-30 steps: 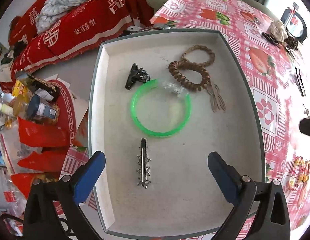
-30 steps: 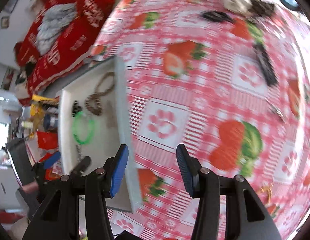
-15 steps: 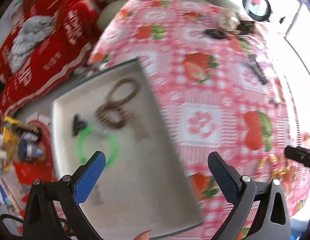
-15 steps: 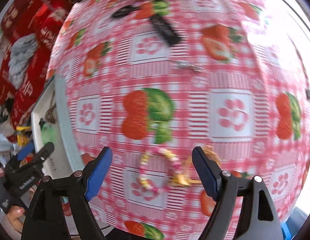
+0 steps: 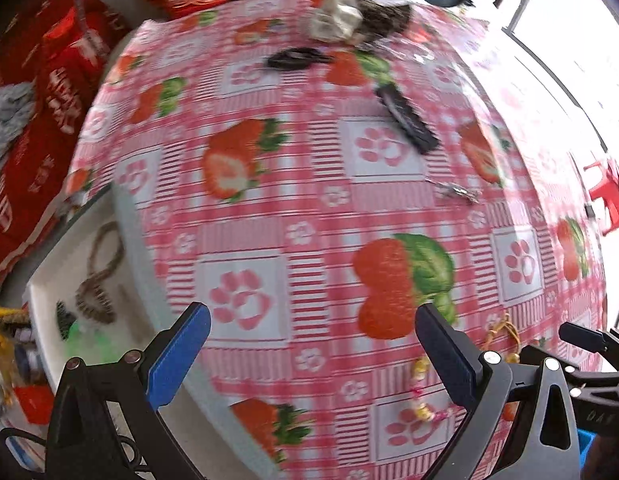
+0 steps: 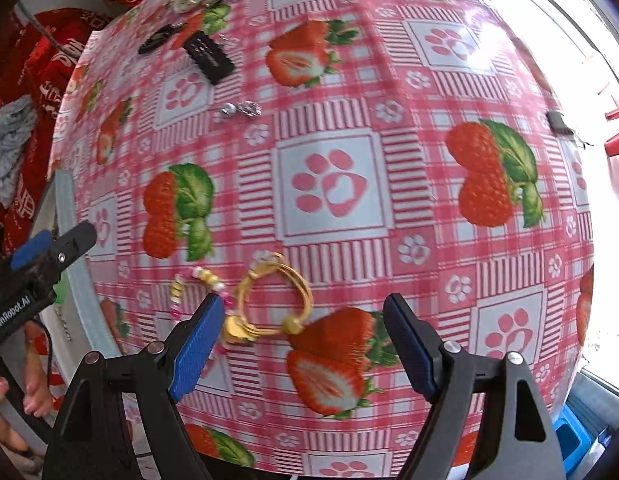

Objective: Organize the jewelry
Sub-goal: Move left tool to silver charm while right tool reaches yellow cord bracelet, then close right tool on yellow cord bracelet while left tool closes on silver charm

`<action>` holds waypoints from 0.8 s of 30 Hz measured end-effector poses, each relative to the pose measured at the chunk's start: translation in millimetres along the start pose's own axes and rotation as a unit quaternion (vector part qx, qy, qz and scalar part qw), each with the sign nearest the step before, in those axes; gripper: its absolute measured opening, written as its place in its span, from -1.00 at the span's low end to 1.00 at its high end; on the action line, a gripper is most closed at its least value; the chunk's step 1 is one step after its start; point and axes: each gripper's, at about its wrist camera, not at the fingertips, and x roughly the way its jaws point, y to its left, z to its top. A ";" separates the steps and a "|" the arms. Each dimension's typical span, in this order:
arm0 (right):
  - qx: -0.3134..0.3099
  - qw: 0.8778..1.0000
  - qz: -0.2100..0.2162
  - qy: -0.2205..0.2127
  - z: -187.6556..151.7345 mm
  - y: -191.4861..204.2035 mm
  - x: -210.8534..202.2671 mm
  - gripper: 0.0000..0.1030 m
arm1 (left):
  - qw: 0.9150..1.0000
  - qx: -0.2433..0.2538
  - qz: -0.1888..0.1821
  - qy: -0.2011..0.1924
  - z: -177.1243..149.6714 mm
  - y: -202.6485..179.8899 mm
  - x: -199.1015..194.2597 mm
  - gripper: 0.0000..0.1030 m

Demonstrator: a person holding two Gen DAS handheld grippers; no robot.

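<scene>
My right gripper [image 6: 303, 308] points down at the strawberry tablecloth, open wide. A gold bangle [image 6: 273, 300] lies on the cloth between its fingers, nearer the left one, with no pad touching it. A beaded bracelet [image 6: 201, 280] lies just left of the bangle. My left gripper [image 5: 311, 320] is open and empty over bare cloth, to the right of the white tray [image 5: 45, 308]. The tray holds brown hair ties [image 5: 95, 300], a green bangle [image 5: 85, 344] and a black claw clip [image 5: 63, 318].
Farther back on the cloth lie a long black hair clip [image 6: 207, 60], a small silver piece [image 6: 239, 109], another black clip [image 5: 297, 58] and a pale and dark heap [image 5: 349, 20]. Red fabric [image 5: 37, 120] lies left of the table. A person's hand [image 6: 29, 396] shows lower left.
Both grippers swung right from the tray out over the tablecloth. The right jaws widened, and the gold bangle and beaded bracelet came up between its fingers. The tray slid to the left edge.
</scene>
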 end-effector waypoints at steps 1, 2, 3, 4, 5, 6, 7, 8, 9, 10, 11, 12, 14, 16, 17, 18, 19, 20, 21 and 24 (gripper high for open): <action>-0.002 1.000 -0.004 0.000 -1.4 -1.7 1.1 0.63 | 1.000 0.008 -0.006 0.001 2.9 -5.8 2.1 1.00; -0.005 1.000 -0.008 0.000 -2.4 -2.7 1.7 0.63 | 1.000 0.014 -0.012 0.002 6.4 -11.1 3.9 1.00; -0.008 1.000 -0.012 -0.001 -3.1 -2.9 2.6 0.63 | 1.000 0.016 -0.015 0.002 8.2 -14.4 5.0 1.00; -0.012 1.000 -0.016 -0.003 -3.8 -2.7 4.1 0.63 | 1.000 0.017 -0.023 0.003 13.3 -18.8 7.5 1.00; -0.015 1.000 -0.019 -0.003 -4.2 -2.3 5.4 0.63 | 0.999 0.015 -0.030 0.004 16.5 -21.4 9.3 1.00; -0.019 1.000 -0.022 -0.003 -5.1 -1.7 6.9 0.63 | 0.999 0.013 -0.034 0.005 19.1 -23.1 10.8 1.00; -0.023 0.999 -0.025 -0.004 -6.1 -0.4 8.6 0.63 | 0.999 0.011 -0.039 0.006 23.5 -26.2 13.4 1.00; -0.027 0.999 -0.027 -0.004 -6.8 0.7 10.0 0.63 | 0.999 0.011 -0.040 0.006 26.5 -28.9 15.6 1.00; -0.032 0.999 -0.030 -0.005 -7.9 2.2 11.3 0.63 | 0.999 0.013 -0.042 0.005 29.9 -32.5 18.2 1.00; -0.036 0.999 -0.030 -0.005 -9.1 4.1 12.3 0.63 | 0.999 0.016 -0.044 0.005 33.4 -36.5 20.5 1.00; -0.038 0.999 -0.028 -0.005 -10.5 5.2 12.7 0.63 | 0.999 0.018 -0.047 0.005 35.6 -39.1 22.1 1.00; -0.037 0.999 -0.026 -0.004 -11.6 6.2 13.3 0.62 | 0.999 0.020 -0.049 0.005 37.8 -42.2 23.6 1.00; -0.035 0.999 -0.022 -0.003 -14.8 7.4 15.0 0.56 | 0.998 0.024 -0.053 0.003 42.9 -49.4 27.2 1.00; -0.031 0.999 -0.027 0.000 -18.7 7.5 18.3 0.39 | 0.998 0.024 -0.056 0.001 46.6 -55.2 29.9 1.00; -0.026 0.999 -0.030 0.002 -20.1 7.4 20.8 0.36 | 0.998 0.024 -0.058 0.001 48.5 -57.7 31.2 1.00; -0.023 0.999 -0.035 0.001 -21.7 7.7 22.9 0.33 | 0.998 0.025 -0.059 0.000 50.0 -60.5 32.3 1.00; -0.025 0.999 -0.040 -0.004 -23.0 8.8 23.2 0.33 | 0.998 0.026 -0.059 -0.001 52.7 -64.4 34.1 1.00; -0.029 0.998 -0.046 -0.006 -24.1 10.7 23.6 0.33 | 0.998 0.028 -0.059 -0.003 54.7 -66.8 35.5 0.95; -0.035 0.998 -0.054 -0.008 -26.3 12.9 24.0 0.32 | 0.998 0.029 -0.057 -0.003 56.6 -68.9 37.2 0.85; -0.063 0.994 -0.093 -0.017 -34.5 23.8 26.2 0.09 | 0.998 0.034 -0.057 0.001 62.3 -78.7 43.9 0.85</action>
